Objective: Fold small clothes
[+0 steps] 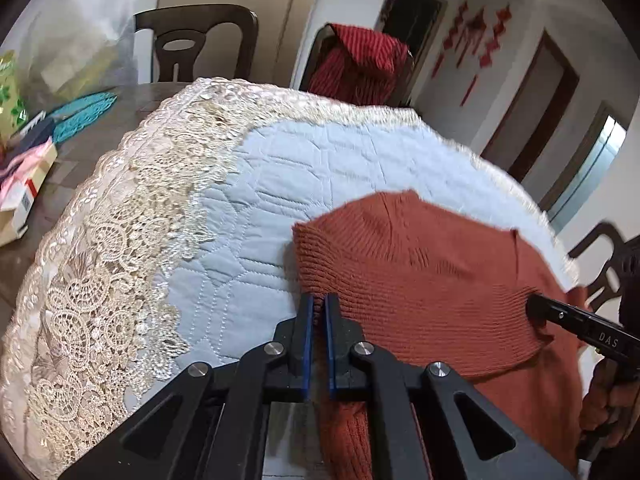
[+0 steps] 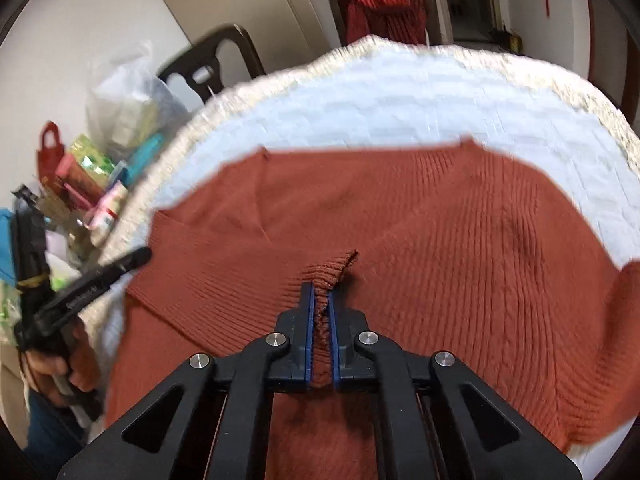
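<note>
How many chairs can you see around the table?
3. One dark chair stands behind the table's far left, one far chair has a red cloth draped over it, and one chair peeks in at the right edge. More may be hidden.

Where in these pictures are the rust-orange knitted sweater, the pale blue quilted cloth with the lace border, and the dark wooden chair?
Rust-orange knitted sweater [image 2: 440, 240], right wrist view, ribbed body.
Pale blue quilted cloth with lace border [image 1: 288, 184], left wrist view, bare quilted centre.
Dark wooden chair [image 1: 192, 24], left wrist view, backrest top.

Left gripper and right gripper, both angled downward, jaws clamped on folds of the rust sweater; a hand grips the left handle.
</note>
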Motion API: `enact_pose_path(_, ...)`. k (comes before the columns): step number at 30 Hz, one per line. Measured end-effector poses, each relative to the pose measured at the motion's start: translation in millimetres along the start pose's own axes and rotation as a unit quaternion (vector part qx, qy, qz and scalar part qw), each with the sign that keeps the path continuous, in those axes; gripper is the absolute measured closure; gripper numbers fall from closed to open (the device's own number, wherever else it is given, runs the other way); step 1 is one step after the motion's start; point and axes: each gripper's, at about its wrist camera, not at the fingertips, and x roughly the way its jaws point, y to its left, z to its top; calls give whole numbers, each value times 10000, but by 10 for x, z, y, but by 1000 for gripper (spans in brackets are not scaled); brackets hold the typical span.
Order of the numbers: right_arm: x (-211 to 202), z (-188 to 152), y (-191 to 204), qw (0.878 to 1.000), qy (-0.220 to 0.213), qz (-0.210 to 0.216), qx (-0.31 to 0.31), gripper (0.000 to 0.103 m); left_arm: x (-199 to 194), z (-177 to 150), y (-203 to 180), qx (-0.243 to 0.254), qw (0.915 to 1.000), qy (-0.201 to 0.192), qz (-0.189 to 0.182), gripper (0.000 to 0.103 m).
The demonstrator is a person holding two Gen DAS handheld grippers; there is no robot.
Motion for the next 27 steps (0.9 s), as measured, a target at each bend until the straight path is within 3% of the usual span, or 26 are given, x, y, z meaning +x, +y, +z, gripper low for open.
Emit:
enact_pose_path(3, -40, 62, -30, 9999, -138, 61, 25, 97, 10, -10, 94, -73, 9998, 0, 158, 97)
enact_pose_path(7, 164, 33, -164, 9997, 199, -18, 171, 95, -58, -17, 87, -57, 9998, -53, 185, 97)
enact_pose_path(12, -74, 35, -138, 9995, -169, -195, 165, 89, -241, 16, -175, 339, 9989, -329, 25, 97)
enact_pose_path(15, -136, -31, -24, 9998, -188, -36, -18, 89, -139, -26, -265, 465, 9988, -110, 51, 97)
enact_pose_path(18, -25, -233, 70, 9992, 177, -151, -323, 89, 13, -158, -270, 613, 9976, 173, 268, 96)
enact_pose_path(24, -112, -285, 40, 9988, 107, -260, -400, 90, -107, -213, -215, 555, 9980, 83, 294, 96)
enact_pose_path(27, -175, -223, 49, 9992, -52, -100, -393, 90, -158, -205, -240, 580, 9980, 19, 257, 96)
